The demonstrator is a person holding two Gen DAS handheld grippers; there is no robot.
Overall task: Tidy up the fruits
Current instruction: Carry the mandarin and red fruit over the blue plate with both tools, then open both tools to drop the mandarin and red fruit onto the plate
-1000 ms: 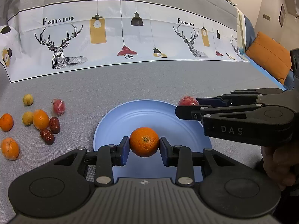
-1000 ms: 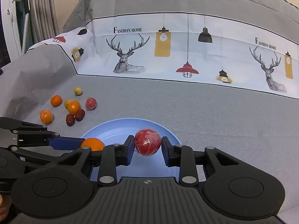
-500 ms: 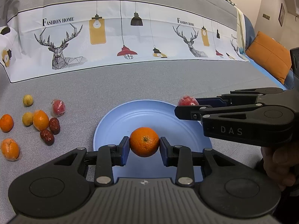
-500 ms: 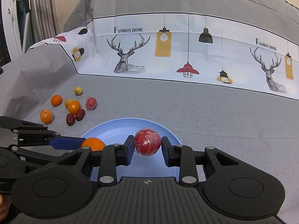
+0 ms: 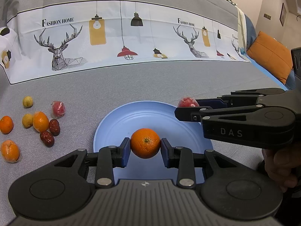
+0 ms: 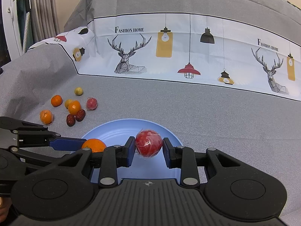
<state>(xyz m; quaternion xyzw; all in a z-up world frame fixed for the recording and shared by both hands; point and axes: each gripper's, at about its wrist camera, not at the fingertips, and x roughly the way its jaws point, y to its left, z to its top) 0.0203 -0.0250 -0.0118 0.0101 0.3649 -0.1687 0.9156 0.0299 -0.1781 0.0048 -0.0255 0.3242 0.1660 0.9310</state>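
My left gripper [image 5: 145, 143] is shut on an orange [image 5: 145, 143] and holds it over the blue plate [image 5: 150, 116]. My right gripper [image 6: 149, 146] is shut on a red fruit in clear wrap [image 6: 148, 143] over the same plate [image 6: 116, 130]. In the left wrist view the right gripper [image 5: 188, 106] comes in from the right with the red fruit [image 5: 187, 102] at the plate's far right rim. In the right wrist view the left gripper [image 6: 84, 145] comes in from the left with the orange [image 6: 94, 145].
Loose fruit lies on the grey cloth left of the plate: oranges [image 5: 40, 121], two dark red dates [image 5: 47, 138], yellow-green fruits [image 5: 27, 101] and a wrapped red fruit [image 5: 58, 109]. A white printed cloth band [image 5: 131, 37] runs behind. An orange cushion [image 5: 270, 56] lies far right.
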